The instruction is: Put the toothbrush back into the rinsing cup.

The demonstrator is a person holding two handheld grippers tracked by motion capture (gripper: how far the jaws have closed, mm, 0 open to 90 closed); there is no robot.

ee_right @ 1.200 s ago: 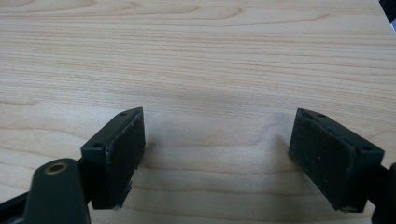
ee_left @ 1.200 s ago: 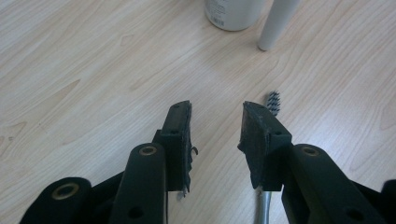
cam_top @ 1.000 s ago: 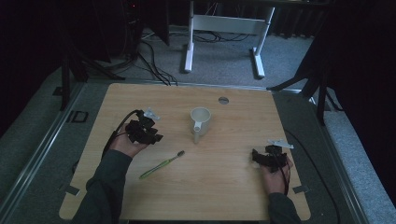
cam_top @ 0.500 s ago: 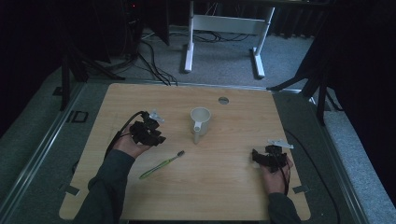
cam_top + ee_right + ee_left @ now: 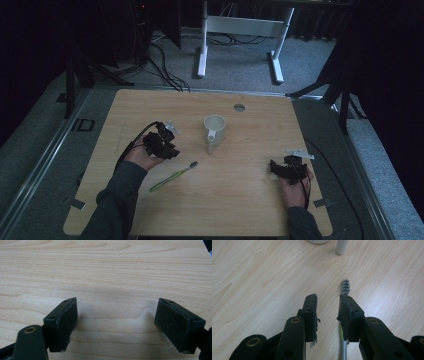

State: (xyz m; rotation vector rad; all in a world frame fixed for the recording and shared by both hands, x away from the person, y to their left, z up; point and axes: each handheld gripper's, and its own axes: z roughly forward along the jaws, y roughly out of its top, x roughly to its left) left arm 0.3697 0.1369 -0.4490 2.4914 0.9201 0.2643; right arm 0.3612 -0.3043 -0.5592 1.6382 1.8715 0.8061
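Observation:
A green toothbrush (image 5: 172,176) lies slantwise on the wooden table (image 5: 240,200), its dark bristle head (image 5: 346,286) towards a white cup (image 5: 214,127). My left gripper (image 5: 171,151) hovers just above and to the left of the brush. In the left gripper view its jaws (image 5: 327,300) stand a little apart, having just narrowed, with bare wood between them. The brush handle (image 5: 343,350) runs under the right-hand jaw. My right gripper (image 5: 275,168) rests near the table's right front, and in its own view it (image 5: 116,312) is wide open over bare wood.
The cup's handle (image 5: 211,145) points towards the front of the table, and its base (image 5: 318,241) shows at the top of the left gripper view. A round grommet (image 5: 239,107) sits near the far edge. A white frame (image 5: 240,30) stands on the floor beyond.
My left gripper has shifted slightly to the right, closer to the toothbrush. The right gripper, the cup and the toothbrush have not moved.

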